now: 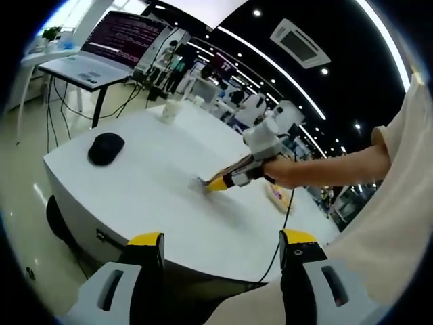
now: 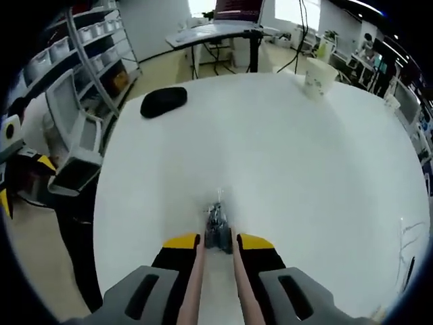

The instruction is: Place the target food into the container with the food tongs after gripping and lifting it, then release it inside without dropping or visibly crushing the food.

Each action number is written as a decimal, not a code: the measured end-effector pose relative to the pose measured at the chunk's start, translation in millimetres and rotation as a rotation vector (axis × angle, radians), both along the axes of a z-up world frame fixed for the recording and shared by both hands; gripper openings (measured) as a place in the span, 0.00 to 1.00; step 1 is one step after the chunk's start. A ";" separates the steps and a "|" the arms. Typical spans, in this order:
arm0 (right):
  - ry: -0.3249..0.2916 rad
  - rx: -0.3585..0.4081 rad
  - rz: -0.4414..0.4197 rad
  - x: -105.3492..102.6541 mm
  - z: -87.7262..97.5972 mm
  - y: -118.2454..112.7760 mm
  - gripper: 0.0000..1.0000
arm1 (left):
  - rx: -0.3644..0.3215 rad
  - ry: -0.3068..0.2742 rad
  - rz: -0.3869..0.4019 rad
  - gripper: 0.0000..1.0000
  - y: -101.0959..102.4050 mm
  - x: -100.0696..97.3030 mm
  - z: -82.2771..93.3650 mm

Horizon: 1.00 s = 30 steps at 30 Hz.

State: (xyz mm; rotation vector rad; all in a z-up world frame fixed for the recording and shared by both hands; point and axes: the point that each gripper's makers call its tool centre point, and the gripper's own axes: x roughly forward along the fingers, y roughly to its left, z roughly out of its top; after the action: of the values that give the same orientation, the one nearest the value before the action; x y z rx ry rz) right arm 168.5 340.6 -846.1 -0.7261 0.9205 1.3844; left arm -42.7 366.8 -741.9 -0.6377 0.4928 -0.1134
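Tongs (image 2: pixel 218 233) with slim metal tips rest on the smooth white round table (image 2: pixel 270 135), clamped between the narrowed yellow-tipped jaws of the right gripper (image 2: pixel 218 242), while the left gripper (image 1: pixel 222 238) hangs wide open, holding nothing, off the table's edge.

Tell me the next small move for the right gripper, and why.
Probably lift the tongs off the white table and carry them toward the food. The right gripper holds them with the tips resting on bare tabletop, nothing between them; the left gripper hangs open off the table's edge.
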 end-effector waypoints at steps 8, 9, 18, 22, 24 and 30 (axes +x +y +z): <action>0.009 0.042 -0.041 0.5 12.8 -3.8 0.21 | 0.011 -0.009 -0.014 0.69 -1.7 0.4 2.3; 0.014 0.046 -0.046 0.4 13.1 -4.2 0.21 | 0.013 -0.010 -0.018 0.69 -3.0 1.0 2.7; 0.018 0.105 -0.095 4.3 41.7 -17.0 0.21 | 0.022 -0.030 -0.053 0.69 -19.8 10.1 8.8; 0.004 0.133 -0.116 12.1 51.8 -23.0 0.21 | 0.028 -0.044 -0.049 0.69 -22.5 12.3 13.5; -0.004 0.152 -0.129 16.7 61.4 -25.8 0.21 | 0.031 -0.049 -0.048 0.69 -24.5 12.3 14.4; -0.043 0.203 -0.171 32.9 78.6 -40.0 0.21 | 0.041 -0.051 -0.079 0.68 -40.5 12.6 15.2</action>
State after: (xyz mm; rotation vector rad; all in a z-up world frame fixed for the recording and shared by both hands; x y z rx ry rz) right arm 201.3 300.6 -767.4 -0.5096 0.7772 1.2842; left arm -30.1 326.3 -726.6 -0.5735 0.4698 -0.1931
